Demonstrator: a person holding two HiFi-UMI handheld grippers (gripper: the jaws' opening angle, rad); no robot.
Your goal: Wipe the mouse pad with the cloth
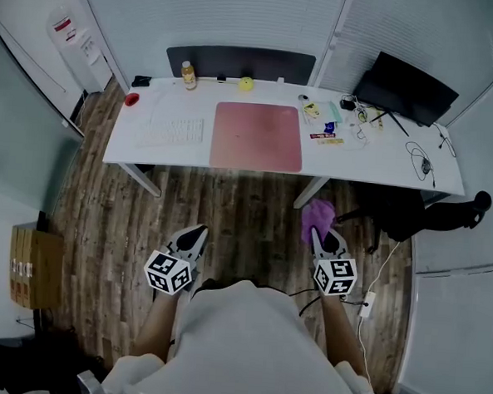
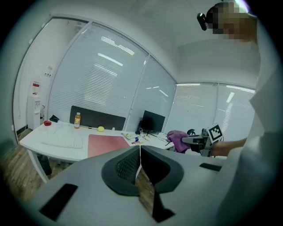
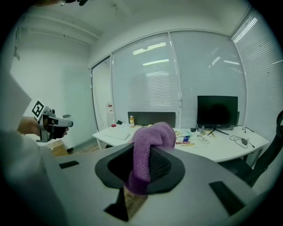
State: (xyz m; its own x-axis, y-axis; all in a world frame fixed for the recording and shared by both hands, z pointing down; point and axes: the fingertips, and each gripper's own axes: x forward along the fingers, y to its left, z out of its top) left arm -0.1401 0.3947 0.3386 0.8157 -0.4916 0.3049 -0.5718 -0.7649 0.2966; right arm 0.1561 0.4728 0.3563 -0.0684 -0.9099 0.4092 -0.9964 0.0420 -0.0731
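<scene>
my right gripper (image 3: 142, 155) is clamped on the fuzzy purple cloth (image 3: 152, 137), bunched up over the jaws. my left gripper (image 2: 140, 155) is pinched together, empty. the flat pink mouse pad (image 1: 258, 136) lies on the white desk (image 1: 382, 163) ahead.

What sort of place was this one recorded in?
Most likely a small office room: a white desk with a keyboard, a pink mouse pad and a black monitor, enclosed by glass partition walls with blinds, on wood-pattern flooring.

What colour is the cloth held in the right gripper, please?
Purple; the cloth shows best in the right gripper view.
</scene>
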